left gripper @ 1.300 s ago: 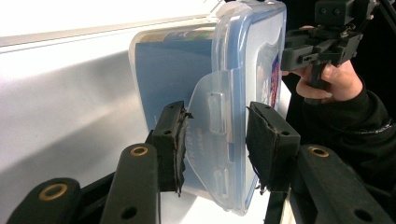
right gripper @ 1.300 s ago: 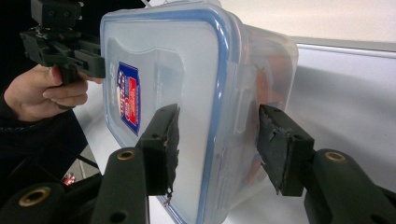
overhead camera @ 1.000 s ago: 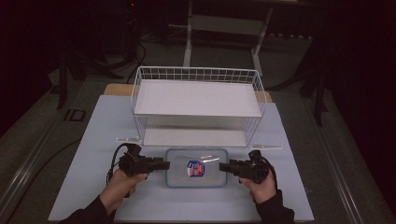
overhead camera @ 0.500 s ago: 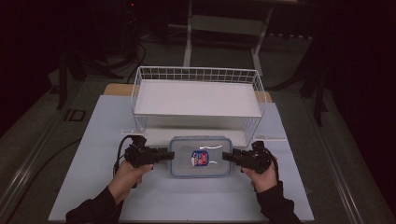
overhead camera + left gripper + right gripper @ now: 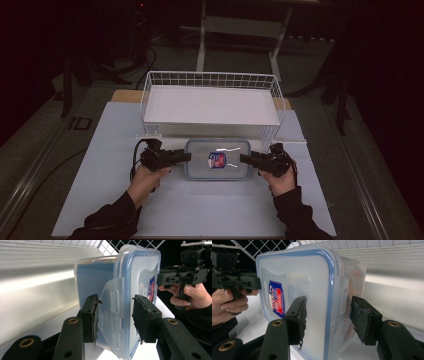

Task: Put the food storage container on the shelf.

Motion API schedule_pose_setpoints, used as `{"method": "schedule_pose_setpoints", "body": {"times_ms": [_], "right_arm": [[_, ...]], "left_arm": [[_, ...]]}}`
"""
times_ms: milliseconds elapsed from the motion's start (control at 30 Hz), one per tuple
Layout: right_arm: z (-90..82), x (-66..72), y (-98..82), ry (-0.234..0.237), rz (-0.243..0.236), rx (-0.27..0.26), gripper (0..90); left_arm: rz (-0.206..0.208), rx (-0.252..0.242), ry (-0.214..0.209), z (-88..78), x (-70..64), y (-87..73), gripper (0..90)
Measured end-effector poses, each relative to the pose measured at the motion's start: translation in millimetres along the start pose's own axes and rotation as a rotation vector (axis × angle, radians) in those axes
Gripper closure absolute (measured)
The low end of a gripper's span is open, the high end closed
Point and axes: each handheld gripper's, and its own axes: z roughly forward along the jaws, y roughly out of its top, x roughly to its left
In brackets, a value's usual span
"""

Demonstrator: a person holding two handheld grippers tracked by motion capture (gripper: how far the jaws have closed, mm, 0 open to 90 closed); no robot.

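A clear plastic container [image 5: 217, 160] with a blue-rimmed lid and a red and blue label lies flat just in front of the wire basket [image 5: 210, 75]. My left gripper [image 5: 186, 156] is shut on its left end, the pads either side of the latch flap [image 5: 112, 305] in the left gripper view. My right gripper [image 5: 244, 159] is shut on the right end, one pad on the lid [image 5: 299, 272] and one on the base. Each gripper view shows the other gripper at the far end, the right one [image 5: 175, 277] and the left one [image 5: 242, 281].
The white wire basket stands at the back of the white table [image 5: 200, 215] with a white board [image 5: 210, 105] inside. Its front wall is close behind the container. A person's hands and dark sleeves come in from the front edge.
Both grippers have carried the container away from the person, from the front of the table up to the basket's front wall.
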Motion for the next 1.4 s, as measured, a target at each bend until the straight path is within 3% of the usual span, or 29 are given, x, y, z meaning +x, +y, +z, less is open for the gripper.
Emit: {"method": "schedule_pose_setpoints", "body": {"times_ms": [367, 600, 767, 867, 1100, 1233, 1267, 1300, 1400], "right_arm": [[7.3, -6.9, 10.6, -0.012, -0.016, -0.041, 47.1], [22.0, -13.8, 10.9, -0.034, -0.026, -0.04, 46.2], [26.7, -18.0, 12.9, -0.03, -0.006, -0.052, 46.0], [27.4, -18.6, 15.4, -0.027, 0.0, -0.058, 45.8], [31.5, -22.9, 16.0, -0.033, 0.029, -0.063, 43.6], [34.4, -24.3, 15.9, -0.04, 0.041, -0.075, 41.2], [34.4, -24.3, 15.9, -0.04, 0.041, -0.075, 41.2], [39.6, -25.1, 15.1, -0.056, 0.054, -0.066, 37.6], [44.1, -26.5, 14.2, -0.056, 0.075, -0.076, 36.8]], "left_arm": [[0.047, -0.107, 0.051, 6.2, 4.6, 5.5, 55.3], [0.048, -0.098, 0.081, 13.4, 14.8, 3.4, 53.9], [0.023, -0.108, 0.088, 15.7, 17.2, 5.7, 53.6], [0.045, -0.112, 0.102, 15.4, 18.0, 7.2, 53.6], [0.022, -0.135, 0.102, 19.7, 21.8, 9.2, 53.0], [0.07, -0.149, 0.118, 23.2, 24.0, 8.8, 51.6], [0.07, -0.149, 0.118, 23.2, 24.0, 8.8, 51.6], [0.078, -0.166, 0.152, 25.4, 23.3, 6.6, 51.9], [0.075, -0.169, 0.149, 27.1, 25.6, 6.4, 51.7]]}}
